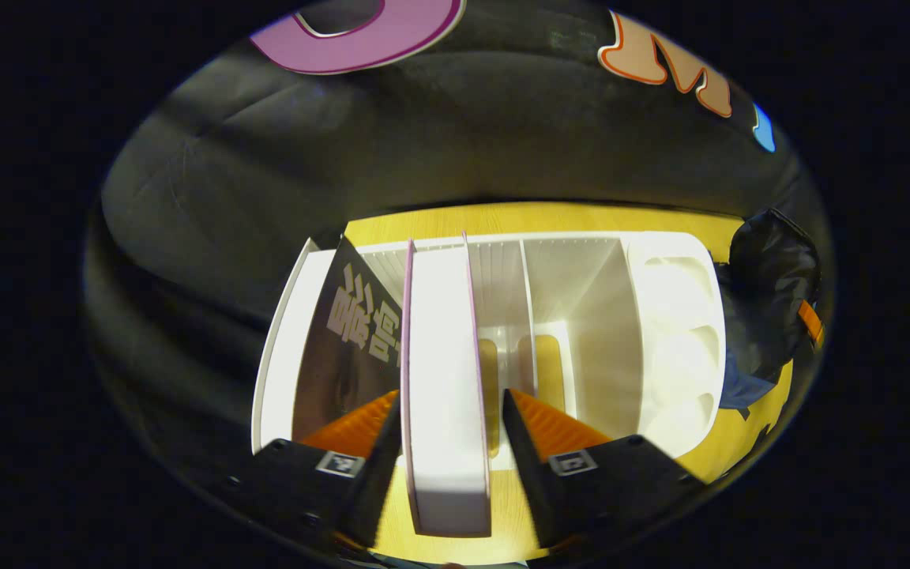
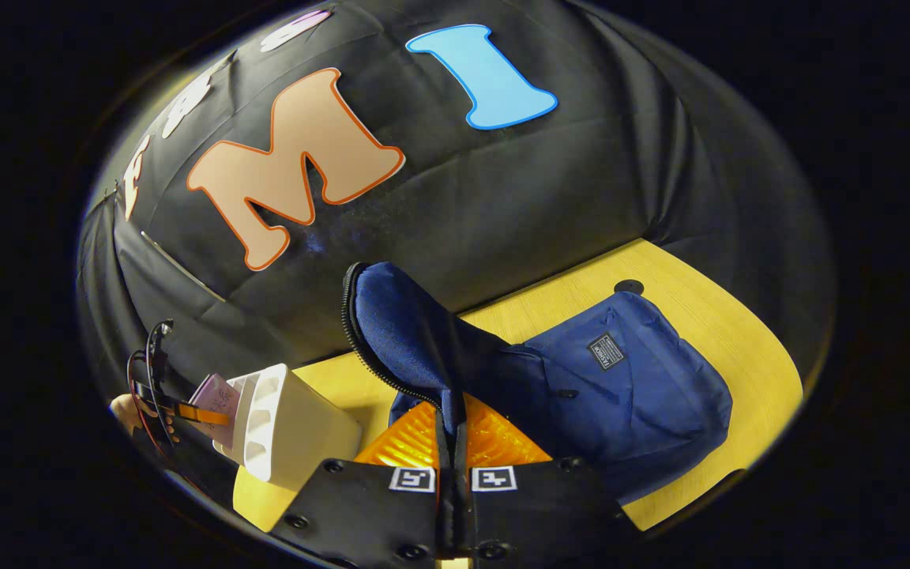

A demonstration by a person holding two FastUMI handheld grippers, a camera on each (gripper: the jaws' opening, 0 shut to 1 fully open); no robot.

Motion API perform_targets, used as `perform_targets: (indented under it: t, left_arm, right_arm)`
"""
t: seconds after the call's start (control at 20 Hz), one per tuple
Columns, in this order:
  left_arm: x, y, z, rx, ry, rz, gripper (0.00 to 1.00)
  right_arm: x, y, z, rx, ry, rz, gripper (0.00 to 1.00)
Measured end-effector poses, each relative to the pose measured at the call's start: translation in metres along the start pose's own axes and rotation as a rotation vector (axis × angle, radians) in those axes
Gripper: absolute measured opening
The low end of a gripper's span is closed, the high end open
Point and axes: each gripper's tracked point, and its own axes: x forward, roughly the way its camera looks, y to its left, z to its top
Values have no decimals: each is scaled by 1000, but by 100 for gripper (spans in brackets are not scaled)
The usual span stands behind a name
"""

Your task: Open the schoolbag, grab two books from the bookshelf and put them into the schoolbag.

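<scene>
A white bookshelf (image 1: 660,316) with upright dividers stands on the yellow table. A pink-edged white book (image 1: 443,379) stands in it, and my left gripper (image 1: 451,395) is open astride it: the left finger lies against the cover, the right finger a little off it. A dark-covered book (image 1: 344,348) leans in the leftmost slot. In the right gripper view, my right gripper (image 2: 452,415) is shut on the zip-edged flap (image 2: 407,332) of the blue schoolbag (image 2: 629,395) and holds it lifted. The bookshelf (image 2: 289,427) and the pink book (image 2: 214,393) sit to the left there.
The yellow table (image 2: 708,300) runs behind and to the right of the schoolbag, with a small dark round hole (image 2: 629,286) near the wall. In the left gripper view, the schoolbag (image 1: 771,300) lies just right of the bookshelf. Black cloth walls close the back.
</scene>
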Motion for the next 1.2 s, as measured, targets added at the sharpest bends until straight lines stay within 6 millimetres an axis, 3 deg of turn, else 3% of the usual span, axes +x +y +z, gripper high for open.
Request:
perform_targets:
  t: [0.05, 0.15, 0.65, 1.2]
  left_arm:
    - [-4, -5, 1, -5, 10, -23, 45]
    - [-3, -7, 1, 8, 31, -24, 38]
    - [-6, 2, -1, -11, 12, 3, 37]
    - [-36, 13, 14, -103, -89, -54, 34]
  right_arm:
    - [0, 0, 0, 1, 0, -1, 3]
    - [0, 0, 0, 1, 1, -3, 3]
    - [0, 0, 0, -3, 4, -10, 3]
    - [-1, 0, 0, -4, 11, -16, 3]
